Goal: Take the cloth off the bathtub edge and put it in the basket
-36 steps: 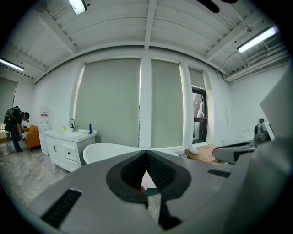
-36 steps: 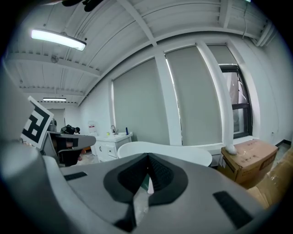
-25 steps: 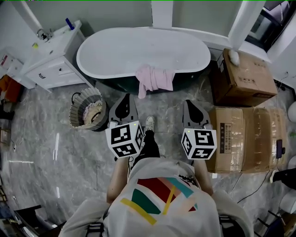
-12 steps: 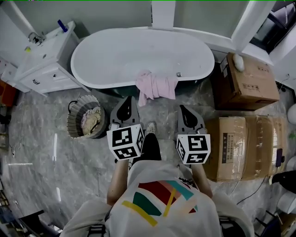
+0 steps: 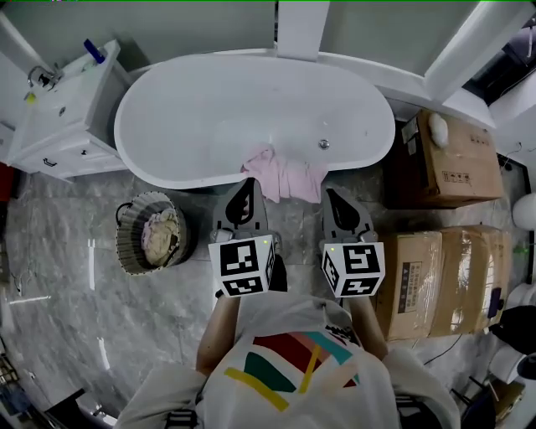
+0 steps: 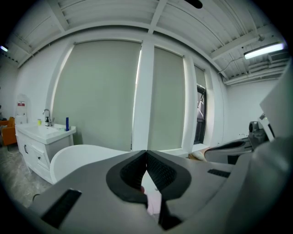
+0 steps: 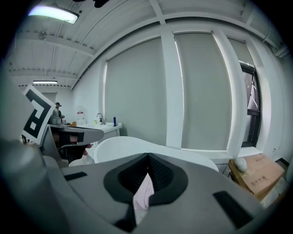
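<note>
A pink cloth [image 5: 282, 173] hangs over the near edge of the white bathtub [image 5: 184, 117]. My left gripper [image 5: 245, 184] is shut and empty, its tip just short of the cloth's left lower corner. My right gripper [image 5: 332, 196] is also shut and empty, just right of the cloth's hanging end. In the left gripper view the left gripper [image 6: 146, 153] shows closed jaws with a strip of the cloth [image 6: 154, 202] beyond them. The right gripper [image 7: 148, 157] likewise shows closed jaws with the cloth [image 7: 143, 192] ahead. A round woven basket [image 5: 131, 251] stands on the floor to the left, with fabric inside.
A white vanity [image 5: 59, 117] with a tap stands left of the tub. Cardboard boxes [image 5: 444, 268] are stacked on the right, close to my right gripper. The floor is grey marble. A white pillar [image 5: 297, 25] rises behind the tub.
The person has stepped toward the tub, so both grippers have closed in on the pink cloth. Both jaws stay shut.
</note>
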The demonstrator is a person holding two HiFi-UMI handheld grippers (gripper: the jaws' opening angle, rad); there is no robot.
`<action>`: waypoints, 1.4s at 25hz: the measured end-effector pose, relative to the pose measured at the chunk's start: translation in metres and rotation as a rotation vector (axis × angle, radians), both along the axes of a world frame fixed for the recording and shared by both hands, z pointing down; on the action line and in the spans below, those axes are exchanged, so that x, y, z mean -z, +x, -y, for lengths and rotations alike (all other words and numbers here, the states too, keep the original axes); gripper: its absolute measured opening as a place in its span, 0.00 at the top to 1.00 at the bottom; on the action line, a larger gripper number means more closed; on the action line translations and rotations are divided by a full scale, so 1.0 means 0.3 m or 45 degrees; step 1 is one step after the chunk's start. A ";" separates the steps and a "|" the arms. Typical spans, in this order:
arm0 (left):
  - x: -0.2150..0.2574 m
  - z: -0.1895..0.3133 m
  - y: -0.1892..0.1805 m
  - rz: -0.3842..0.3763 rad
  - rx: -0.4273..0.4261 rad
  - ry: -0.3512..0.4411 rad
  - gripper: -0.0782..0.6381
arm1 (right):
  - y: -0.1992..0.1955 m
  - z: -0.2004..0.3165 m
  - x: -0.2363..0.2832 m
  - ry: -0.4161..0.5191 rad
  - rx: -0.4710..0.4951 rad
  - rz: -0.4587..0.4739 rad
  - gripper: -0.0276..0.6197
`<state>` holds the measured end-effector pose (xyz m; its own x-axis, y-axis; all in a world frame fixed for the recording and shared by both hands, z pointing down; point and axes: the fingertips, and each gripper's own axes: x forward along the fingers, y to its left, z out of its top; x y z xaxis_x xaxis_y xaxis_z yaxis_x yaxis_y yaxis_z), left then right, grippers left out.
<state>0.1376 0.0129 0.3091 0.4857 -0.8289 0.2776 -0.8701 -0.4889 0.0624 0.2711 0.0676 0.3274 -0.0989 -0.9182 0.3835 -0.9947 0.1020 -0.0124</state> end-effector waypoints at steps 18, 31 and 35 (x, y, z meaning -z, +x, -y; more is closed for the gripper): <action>-0.064 0.484 0.115 0.058 -0.004 -0.080 0.87 | 0.193 0.416 -0.005 -0.044 -0.102 -0.037 0.94; -0.012 0.551 0.196 -0.029 0.133 -0.105 0.87 | 0.246 0.561 0.035 0.049 0.081 0.002 0.94; -0.032 0.559 0.208 -0.021 0.137 -0.117 0.87 | 0.254 0.582 0.026 0.066 0.105 0.026 0.94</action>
